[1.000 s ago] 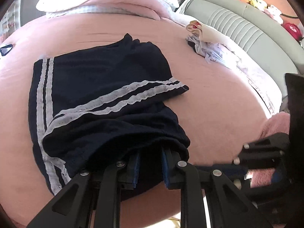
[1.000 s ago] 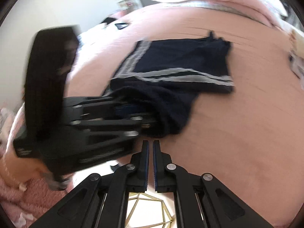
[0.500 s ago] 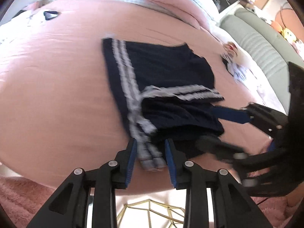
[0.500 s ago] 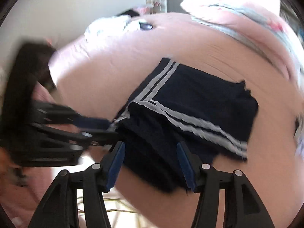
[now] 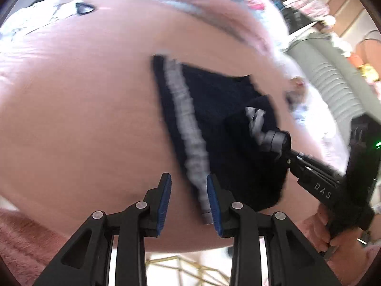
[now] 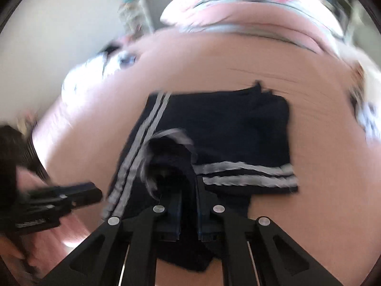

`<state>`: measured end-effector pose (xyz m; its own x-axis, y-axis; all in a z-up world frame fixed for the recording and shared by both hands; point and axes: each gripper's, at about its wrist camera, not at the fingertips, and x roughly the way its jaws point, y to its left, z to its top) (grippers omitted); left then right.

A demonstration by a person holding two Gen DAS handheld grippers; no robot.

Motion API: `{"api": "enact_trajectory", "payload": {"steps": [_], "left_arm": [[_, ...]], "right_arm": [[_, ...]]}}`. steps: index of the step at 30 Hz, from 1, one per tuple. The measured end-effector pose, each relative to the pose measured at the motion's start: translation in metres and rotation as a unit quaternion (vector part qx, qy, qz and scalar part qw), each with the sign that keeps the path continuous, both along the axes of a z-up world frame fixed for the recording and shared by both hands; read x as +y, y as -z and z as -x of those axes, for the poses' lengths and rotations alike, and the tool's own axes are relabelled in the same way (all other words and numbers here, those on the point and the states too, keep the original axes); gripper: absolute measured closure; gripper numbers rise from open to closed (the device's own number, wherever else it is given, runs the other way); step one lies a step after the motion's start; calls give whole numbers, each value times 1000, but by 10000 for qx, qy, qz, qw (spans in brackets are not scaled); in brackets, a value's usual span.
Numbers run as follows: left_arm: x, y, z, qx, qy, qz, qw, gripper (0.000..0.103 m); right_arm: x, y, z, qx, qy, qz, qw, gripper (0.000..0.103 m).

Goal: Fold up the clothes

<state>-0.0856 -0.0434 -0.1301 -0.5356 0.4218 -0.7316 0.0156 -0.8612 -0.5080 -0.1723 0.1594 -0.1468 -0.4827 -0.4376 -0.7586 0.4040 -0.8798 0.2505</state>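
A navy garment (image 5: 214, 109) with white double stripes lies partly folded on the pink bed (image 5: 83, 119). My left gripper (image 5: 188, 178) is open at the bed's near edge, with the garment's striped corner (image 5: 202, 205) lying loose against its right pad. From the right comes my right gripper (image 5: 273, 140), its jaws closing tight on a bunched fold of the garment. In the right wrist view that fold (image 6: 171, 147) rises above the right gripper (image 6: 189, 190), over the flat navy garment (image 6: 238, 131). The left gripper (image 6: 92, 193) is a blur at the left.
Pillows (image 5: 214, 2) lie at the bed's far end, white clothing (image 5: 35, 21) at its far left and a small clothes pile (image 5: 297, 95) at the right. A green padded seat (image 5: 333, 76) runs behind. A gold wire frame (image 5: 178, 264) stands below the bed edge. A person's hand (image 5: 328, 228) holds the right tool.
My left gripper let go of the garment's near edge and shifted left to the striped corner. My right gripper opened around the near fold, then shut on it and raised it.
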Motion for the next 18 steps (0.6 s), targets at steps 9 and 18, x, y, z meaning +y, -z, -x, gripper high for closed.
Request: {"api": "enact_trajectory", "payload": {"steps": [9,18], "left_arm": [[38,-15,45,-95,662,-1401,9879,50],[67,-6,73,-920,979,-820,9875,89]], "right_arm": [[18,4,-12,115,-172,309,9993,96],[-1,2,-27,472,-811,113,9955,96]]}}
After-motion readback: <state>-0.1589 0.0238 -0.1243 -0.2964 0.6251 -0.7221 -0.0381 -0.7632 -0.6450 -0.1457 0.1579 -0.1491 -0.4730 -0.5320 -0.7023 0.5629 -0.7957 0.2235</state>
